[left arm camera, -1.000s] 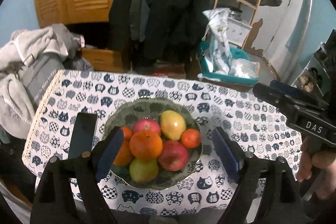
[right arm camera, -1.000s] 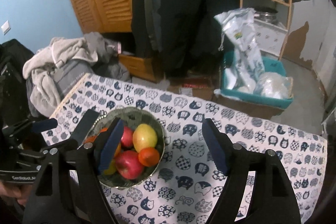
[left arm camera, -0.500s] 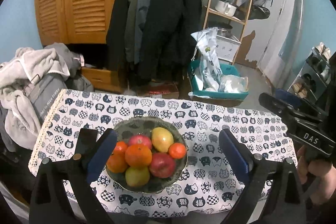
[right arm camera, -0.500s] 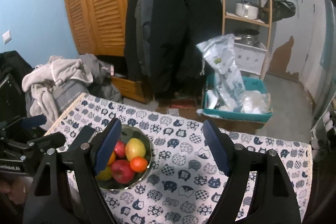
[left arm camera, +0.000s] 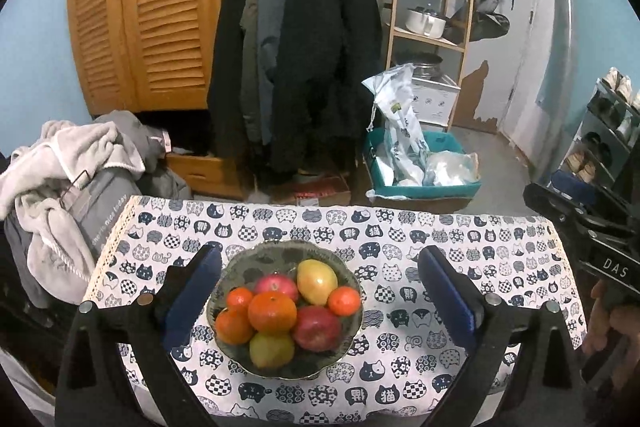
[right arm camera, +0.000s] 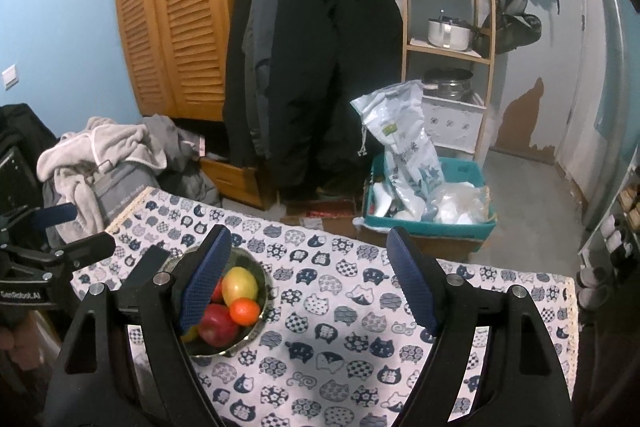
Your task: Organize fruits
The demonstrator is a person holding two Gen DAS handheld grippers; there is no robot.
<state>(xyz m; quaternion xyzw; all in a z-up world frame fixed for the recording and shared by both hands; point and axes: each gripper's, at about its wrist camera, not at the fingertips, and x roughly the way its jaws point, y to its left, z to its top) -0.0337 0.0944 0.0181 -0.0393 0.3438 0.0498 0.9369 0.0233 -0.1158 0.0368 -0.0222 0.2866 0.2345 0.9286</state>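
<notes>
The fruits (left arm camera: 285, 313) are piled in the bowl (left arm camera: 224, 281) on the cat-print tablecloth (left arm camera: 400, 227), above which the left gripper (left arm camera: 320, 297), its jaws lately widened, and the right gripper (right arm camera: 308, 279) are held apart and empty.

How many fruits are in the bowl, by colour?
Orange: 4
Red: 2
Yellow-red: 1
Green-yellow: 1
Total: 8, all in the bowl.
</notes>
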